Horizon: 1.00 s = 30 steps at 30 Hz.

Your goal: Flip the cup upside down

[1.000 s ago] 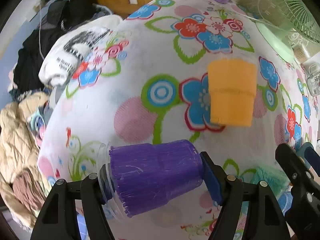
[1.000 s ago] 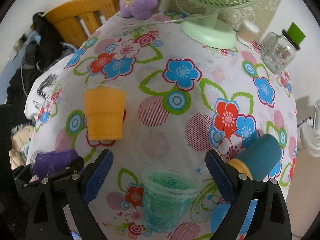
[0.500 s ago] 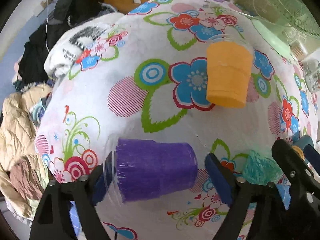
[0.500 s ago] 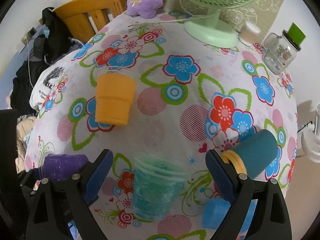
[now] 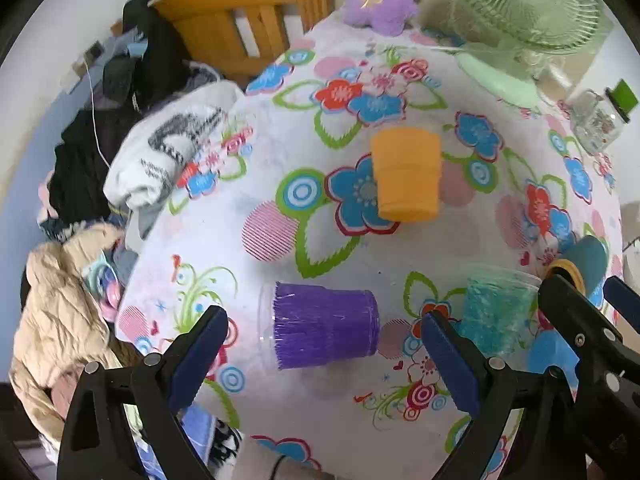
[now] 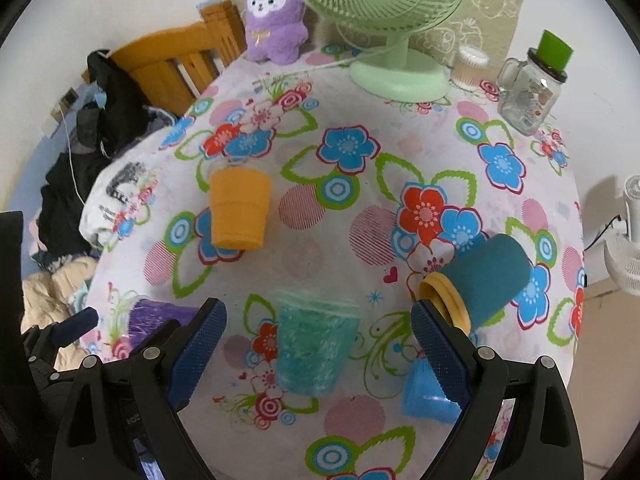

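A purple cup lies on its side on the flowered tablecloth, rim to the left, between the wide-open jaws of my left gripper, untouched; it also shows in the right wrist view. A clear teal cup stands between the open jaws of my right gripper, untouched; it also shows in the left wrist view. An orange cup stands upside down farther back, also in the right wrist view.
A dark teal cup with a yellow rim lies on its side at right, a small blue cup in front of it. At the back stand a green fan, a purple plush toy and a glass jar. Clothes hang off the left edge.
My left gripper opened and let go of the purple cup, which now lies on the cloth. Both grippers drew back, so more of the table shows.
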Tool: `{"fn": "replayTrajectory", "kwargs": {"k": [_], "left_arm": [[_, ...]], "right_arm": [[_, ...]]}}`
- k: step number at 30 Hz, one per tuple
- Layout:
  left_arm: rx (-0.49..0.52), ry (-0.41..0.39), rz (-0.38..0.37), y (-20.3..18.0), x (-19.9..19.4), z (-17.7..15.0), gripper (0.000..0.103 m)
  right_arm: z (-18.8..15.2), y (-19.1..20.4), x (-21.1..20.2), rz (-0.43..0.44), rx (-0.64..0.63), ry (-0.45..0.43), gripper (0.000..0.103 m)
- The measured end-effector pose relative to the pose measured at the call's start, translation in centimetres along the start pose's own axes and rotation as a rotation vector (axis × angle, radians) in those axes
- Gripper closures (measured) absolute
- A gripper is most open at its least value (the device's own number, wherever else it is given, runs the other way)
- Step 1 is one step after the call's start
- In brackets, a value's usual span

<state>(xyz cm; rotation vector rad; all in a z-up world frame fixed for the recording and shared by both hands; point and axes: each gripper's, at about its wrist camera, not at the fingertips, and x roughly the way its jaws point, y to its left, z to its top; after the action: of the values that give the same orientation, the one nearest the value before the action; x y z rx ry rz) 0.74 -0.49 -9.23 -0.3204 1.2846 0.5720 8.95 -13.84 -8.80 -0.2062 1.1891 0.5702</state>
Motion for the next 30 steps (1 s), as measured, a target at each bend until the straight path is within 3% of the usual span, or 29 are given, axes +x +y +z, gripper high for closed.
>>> {"fn": "replayTrajectory", "kwargs": {"k": [8, 13, 18, 30], "left_arm": [[0.12, -0.069, -0.009, 0.3, -3.0, 0.3, 0.004], [0.233, -0.099, -0.056, 0.8, -3.3, 1.1, 0.004], [0.393, -0.132, -0.12, 1.1, -4.1, 2.4, 0.004], [0.614, -0.133, -0.209, 3.3, -2.8, 4.5, 0.004]], "right_arm": [[-0.9, 0.3, -3.4, -0.004, 0.065, -0.06, 0.008], [-1.5, 0.8, -4.2, -0.016, 0.162, -0.072, 0.008], [-1.7, 2.3, -5.2, -0.054, 0.253, -0.108, 0.008], [-2.2, 6.0, -5.6, -0.174, 0.437, -0.165, 0.008]]}}
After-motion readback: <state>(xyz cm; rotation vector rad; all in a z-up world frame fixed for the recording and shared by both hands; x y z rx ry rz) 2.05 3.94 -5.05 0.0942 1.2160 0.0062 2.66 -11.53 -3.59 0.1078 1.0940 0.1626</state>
